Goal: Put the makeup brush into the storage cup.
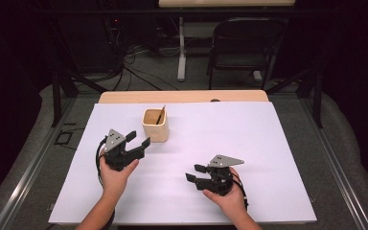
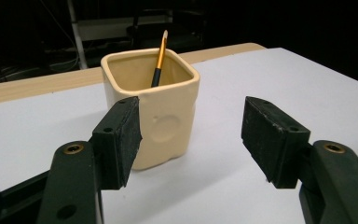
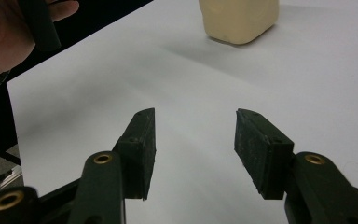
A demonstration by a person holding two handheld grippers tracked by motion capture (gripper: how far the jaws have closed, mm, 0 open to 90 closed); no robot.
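Note:
A cream square cup (image 1: 155, 125) stands on the white sheet, left of centre, with a thin brush (image 1: 161, 115) leaning inside it. Just short of the cup hangs my left gripper (image 1: 138, 140), open, its jaws pointing at it; in the left gripper view the cup (image 2: 161, 114) sits a little beyond the pads and the brush (image 2: 158, 60) has a black and gold handle. My right gripper (image 1: 195, 173) rests low at the front right, open, with only bare sheet between its jaws. In the right gripper view the cup (image 3: 240, 18) is far ahead.
The white sheet (image 1: 249, 143) covers a wooden table (image 1: 182, 96). A black folding chair (image 1: 242, 48) and a table leg (image 1: 181, 52) stand on the floor beyond it. The person's left hand (image 3: 2, 32) appears at the upper left of the right gripper view.

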